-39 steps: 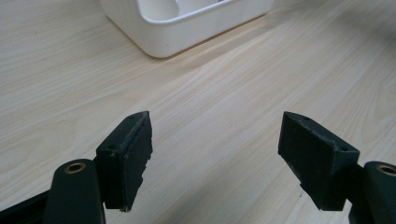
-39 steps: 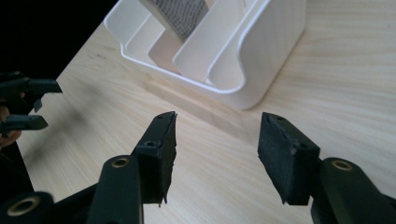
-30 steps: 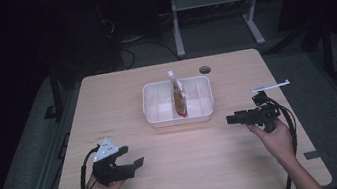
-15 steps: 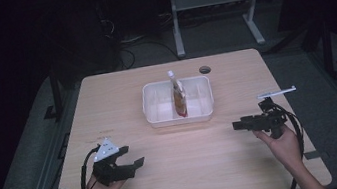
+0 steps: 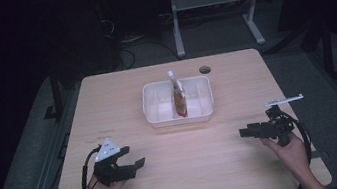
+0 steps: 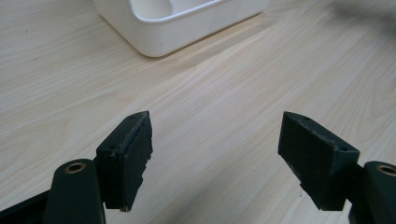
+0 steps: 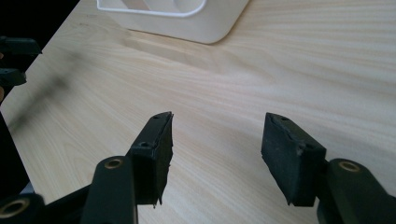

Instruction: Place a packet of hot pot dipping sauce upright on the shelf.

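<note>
One pouch point(image 5: 179, 99) (upright) in one tub point(image 5: 155, 111) — two tongs apart.

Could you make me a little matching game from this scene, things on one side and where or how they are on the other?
Things:
1. pouch
2. white bin
3. left tool
4. right tool

States:
A. open, near the table's right edge
B. standing upright inside the bin
C. open, near the front left corner
D. mid-table, toward the far side

Pairs: 1-B, 2-D, 3-C, 4-A
</note>
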`<state>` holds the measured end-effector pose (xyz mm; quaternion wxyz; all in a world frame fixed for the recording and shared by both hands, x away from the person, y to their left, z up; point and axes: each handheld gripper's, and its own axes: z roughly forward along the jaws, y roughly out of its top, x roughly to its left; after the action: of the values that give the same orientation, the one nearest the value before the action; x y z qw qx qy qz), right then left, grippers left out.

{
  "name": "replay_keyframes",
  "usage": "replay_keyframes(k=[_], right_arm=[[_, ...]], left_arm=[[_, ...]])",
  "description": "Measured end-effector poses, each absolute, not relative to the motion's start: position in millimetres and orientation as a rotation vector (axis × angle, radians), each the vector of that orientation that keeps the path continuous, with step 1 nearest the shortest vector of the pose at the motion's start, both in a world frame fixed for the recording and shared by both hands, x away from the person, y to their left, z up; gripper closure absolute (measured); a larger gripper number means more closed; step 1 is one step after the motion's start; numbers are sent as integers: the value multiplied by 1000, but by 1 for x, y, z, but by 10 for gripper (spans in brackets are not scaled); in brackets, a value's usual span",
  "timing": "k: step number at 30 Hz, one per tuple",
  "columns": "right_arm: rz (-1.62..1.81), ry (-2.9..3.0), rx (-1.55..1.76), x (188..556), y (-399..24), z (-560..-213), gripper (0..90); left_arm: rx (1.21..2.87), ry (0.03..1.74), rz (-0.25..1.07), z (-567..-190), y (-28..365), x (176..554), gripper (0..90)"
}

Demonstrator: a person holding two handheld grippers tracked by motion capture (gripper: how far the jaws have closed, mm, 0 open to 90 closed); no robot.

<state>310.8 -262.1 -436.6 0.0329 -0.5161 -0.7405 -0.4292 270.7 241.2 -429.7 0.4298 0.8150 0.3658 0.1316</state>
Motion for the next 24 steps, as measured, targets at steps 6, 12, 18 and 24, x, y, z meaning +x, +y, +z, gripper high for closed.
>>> replay_keyframes(k=[6,12,18,24], right_arm=[[-1311,-2289,-1587,301,-266,-441,419],[-1305,-2293,-1587,295,-269,-446,418],[-1311,-2300,-1593,287,-270,-453,417],[-1328,-2303,-1602,279,-270,-458,414]], left_arm=[[2032,908,326,-429,240,270,253],[2035,906,323,-430,240,270,253],[2042,902,318,-430,239,270,254],[2055,888,317,-431,238,270,254]])
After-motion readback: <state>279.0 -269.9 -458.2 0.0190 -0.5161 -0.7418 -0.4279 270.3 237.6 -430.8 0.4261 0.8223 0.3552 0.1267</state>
